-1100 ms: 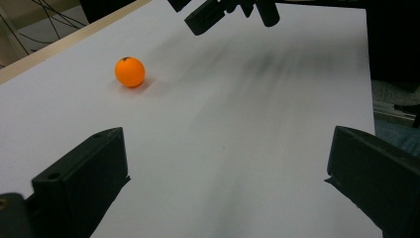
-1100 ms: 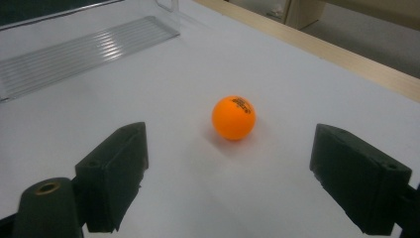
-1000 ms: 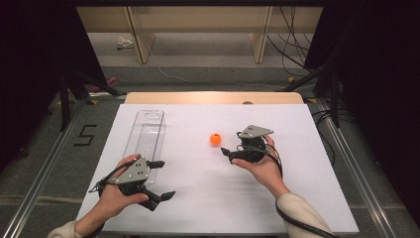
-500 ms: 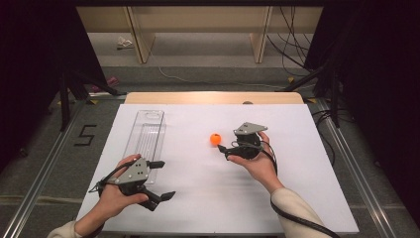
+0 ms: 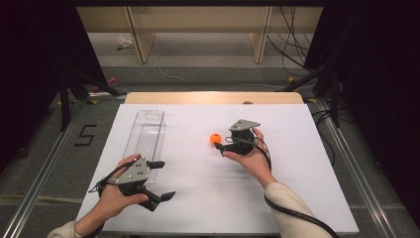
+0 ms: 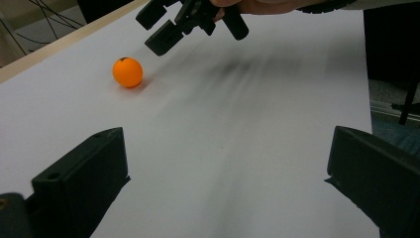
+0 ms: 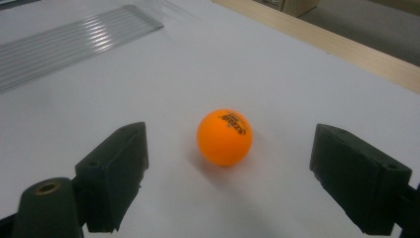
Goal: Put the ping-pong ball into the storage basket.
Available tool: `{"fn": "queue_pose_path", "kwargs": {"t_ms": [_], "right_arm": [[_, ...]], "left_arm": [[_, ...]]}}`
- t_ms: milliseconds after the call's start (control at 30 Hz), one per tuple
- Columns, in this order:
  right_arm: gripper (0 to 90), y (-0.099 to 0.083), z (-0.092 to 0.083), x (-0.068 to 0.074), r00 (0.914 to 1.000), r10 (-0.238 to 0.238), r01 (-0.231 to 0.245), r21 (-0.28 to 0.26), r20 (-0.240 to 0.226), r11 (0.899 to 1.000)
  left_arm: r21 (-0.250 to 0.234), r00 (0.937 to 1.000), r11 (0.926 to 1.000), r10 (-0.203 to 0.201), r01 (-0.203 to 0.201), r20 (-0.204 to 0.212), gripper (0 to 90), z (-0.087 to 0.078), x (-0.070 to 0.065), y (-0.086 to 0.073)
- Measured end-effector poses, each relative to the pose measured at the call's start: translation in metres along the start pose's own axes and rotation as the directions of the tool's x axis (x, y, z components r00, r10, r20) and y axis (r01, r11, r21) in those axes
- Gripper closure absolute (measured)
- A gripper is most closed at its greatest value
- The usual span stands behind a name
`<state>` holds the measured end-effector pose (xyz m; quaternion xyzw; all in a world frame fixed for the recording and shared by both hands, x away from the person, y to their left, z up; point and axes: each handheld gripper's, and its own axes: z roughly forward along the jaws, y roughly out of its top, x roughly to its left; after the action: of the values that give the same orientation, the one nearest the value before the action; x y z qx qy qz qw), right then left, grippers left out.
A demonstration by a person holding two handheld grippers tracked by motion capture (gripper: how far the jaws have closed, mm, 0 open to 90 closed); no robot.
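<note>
A white worktop (image 5: 297, 198) is seen from above, edged at its far side by a strip of pale wood. A long clear plastic tray (image 5: 146, 136) is laid on the left part of it, its long axis running from the near side to the far side, with a rounded cut-out at its far end. The left gripper (image 5: 161, 181) is held at the near left, just beside the tray's near end, its jaws spread wide and pointed toward the right. The right gripper (image 5: 222, 147) is held near the middle, its jaws also set wide apart and aimed leftward at an orange ball (image 5: 215, 138). The ball is rested on the bare worktop just ahead of those jaws, between their lines but untouched. Being round, no long axis is shown by it; dark print (image 7: 231, 119) is faced upward.
</note>
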<state>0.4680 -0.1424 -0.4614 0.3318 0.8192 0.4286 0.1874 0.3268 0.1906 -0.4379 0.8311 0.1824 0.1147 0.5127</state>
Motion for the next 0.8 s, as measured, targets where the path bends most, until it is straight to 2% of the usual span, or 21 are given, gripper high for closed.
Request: {"fn": "queue_pose_path", "kwargs": {"t_ms": [800], "right_arm": [[16.2,0.004,0.038,-0.002,0.9997,0.022,-0.021,0.057,-0.008,0.998]], "left_arm": [[-0.001,1.0,1.0,0.0,0.0,0.004,1.8,-0.001,0.0,0.0]]}}
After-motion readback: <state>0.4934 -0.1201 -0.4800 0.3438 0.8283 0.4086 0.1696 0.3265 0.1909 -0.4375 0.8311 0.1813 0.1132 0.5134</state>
